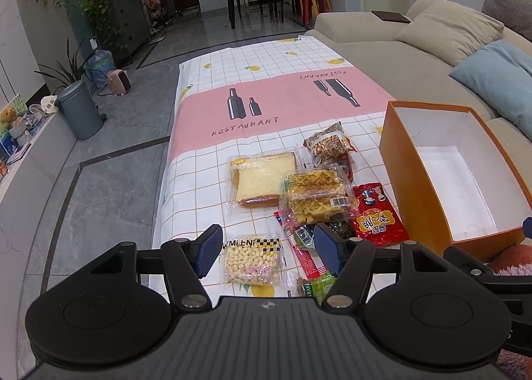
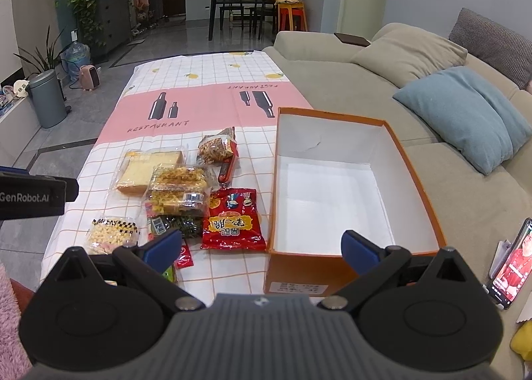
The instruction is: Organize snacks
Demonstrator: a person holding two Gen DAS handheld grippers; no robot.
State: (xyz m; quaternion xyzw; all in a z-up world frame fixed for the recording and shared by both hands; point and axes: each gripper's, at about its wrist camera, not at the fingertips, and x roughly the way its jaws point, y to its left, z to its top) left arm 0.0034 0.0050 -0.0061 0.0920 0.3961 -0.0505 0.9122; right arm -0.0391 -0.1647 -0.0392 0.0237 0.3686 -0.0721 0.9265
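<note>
Snacks (image 2: 186,193) lie clustered on the tablecloth (image 2: 206,97) just left of the orange box (image 2: 332,273), whose white inside we see bare. Our left gripper (image 1: 267,247) and right gripper (image 2: 262,247) hang released, jaws apart; the small green packet (image 1: 316,287) looks partly hidden.

Orange box (image 2: 335,272) white inside, pink-banded grid tablecloth (image 1: 266,107), red snack packet (image 2: 232,220), perhaps green wrappers (image 1: 316,285)

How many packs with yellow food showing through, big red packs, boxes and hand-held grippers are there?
Yellow see-through packs: 3 (bread, pastry, MiNi puffs)
Big red pack: 1
Orange box: 1
Hand-held grippers: 2 (left, right)
Total: 7
</note>
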